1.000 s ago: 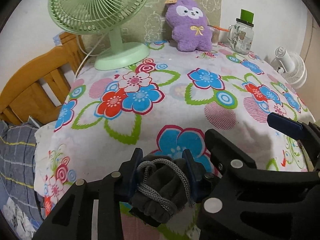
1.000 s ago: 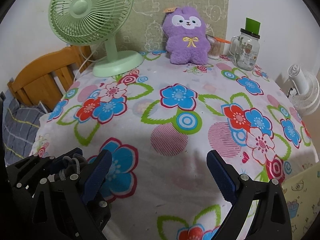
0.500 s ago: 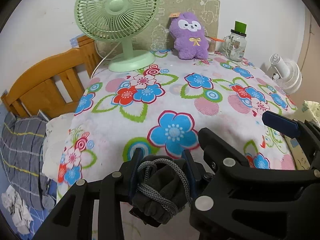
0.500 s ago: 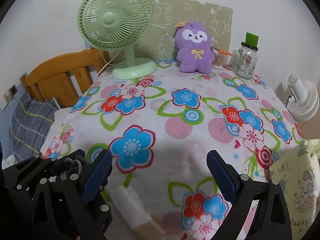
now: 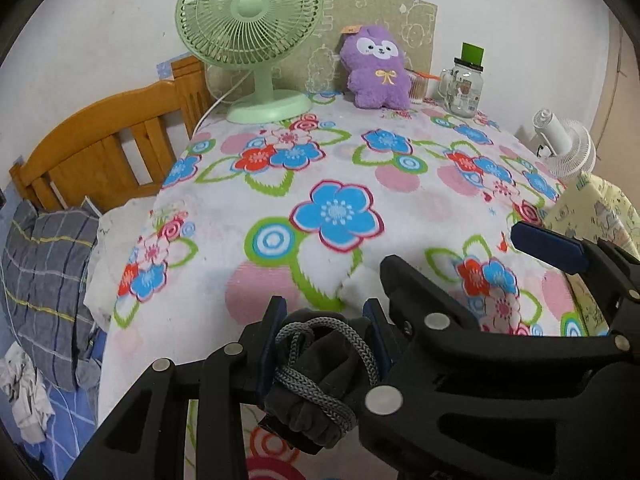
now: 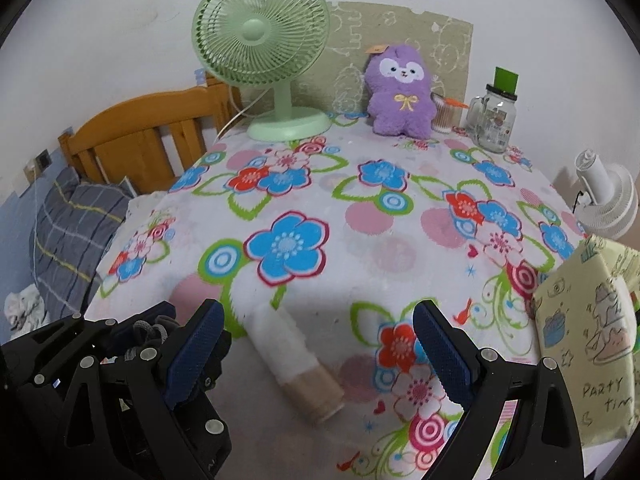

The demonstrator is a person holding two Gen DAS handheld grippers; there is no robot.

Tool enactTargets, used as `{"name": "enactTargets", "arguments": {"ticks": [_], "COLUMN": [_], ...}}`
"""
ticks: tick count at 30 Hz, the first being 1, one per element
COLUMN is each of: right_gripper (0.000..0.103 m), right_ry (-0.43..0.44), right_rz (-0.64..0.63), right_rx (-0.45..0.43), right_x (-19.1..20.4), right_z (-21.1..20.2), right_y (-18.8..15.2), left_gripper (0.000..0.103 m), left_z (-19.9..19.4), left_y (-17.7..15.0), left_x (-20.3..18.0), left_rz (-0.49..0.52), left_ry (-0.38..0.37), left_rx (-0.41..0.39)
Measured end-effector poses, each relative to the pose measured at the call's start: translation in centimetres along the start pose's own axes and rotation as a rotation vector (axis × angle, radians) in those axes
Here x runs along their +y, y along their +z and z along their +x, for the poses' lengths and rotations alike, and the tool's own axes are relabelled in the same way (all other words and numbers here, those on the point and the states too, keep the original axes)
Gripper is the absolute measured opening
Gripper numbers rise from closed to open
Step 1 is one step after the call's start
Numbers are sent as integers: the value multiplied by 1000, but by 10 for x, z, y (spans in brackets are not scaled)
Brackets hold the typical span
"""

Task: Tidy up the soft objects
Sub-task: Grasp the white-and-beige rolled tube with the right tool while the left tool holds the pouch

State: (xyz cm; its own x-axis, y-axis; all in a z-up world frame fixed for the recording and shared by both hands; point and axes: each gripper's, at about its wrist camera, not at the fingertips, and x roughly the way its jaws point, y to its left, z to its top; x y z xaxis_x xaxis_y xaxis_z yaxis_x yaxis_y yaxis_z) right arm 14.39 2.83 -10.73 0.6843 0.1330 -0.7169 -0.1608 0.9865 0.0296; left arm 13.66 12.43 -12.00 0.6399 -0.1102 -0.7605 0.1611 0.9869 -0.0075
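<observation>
Tools: left clamps one dark pouch; right agape; one plush.

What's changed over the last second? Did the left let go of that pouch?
No. The left gripper stays shut on the dark drawstring pouch. Both grippers have pulled back from the floral-covered table, so its near edge and a white-and-tan roll have come into view. The right gripper remains open and empty. The purple plush and green fan haven't moved.
</observation>
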Motion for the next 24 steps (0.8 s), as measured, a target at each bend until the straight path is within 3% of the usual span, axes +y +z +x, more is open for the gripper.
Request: {"name": "enactTargets", "arguments": {"ticks": [8, 13, 17, 24], "right_gripper": [96, 89, 75, 45], "right_ry": [18, 48, 78, 103], "right_rz": [-29, -26, 9, 10], "right_rx": [47, 105, 156, 166], "right_x": [5, 8, 5, 8], "right_z": [16, 36, 48, 52], "right_y": [-14, -17, -16, -17], "left_gripper": [40, 40, 41, 41], "left_z": [15, 24, 26, 27], "left_y": [-15, -17, -15, -15], "left_x": [4, 3, 2, 4], "left_rz": [1, 23, 34, 13], "left_ry": [-6, -14, -24, -43], "left_rx": [51, 72, 67, 67]}}
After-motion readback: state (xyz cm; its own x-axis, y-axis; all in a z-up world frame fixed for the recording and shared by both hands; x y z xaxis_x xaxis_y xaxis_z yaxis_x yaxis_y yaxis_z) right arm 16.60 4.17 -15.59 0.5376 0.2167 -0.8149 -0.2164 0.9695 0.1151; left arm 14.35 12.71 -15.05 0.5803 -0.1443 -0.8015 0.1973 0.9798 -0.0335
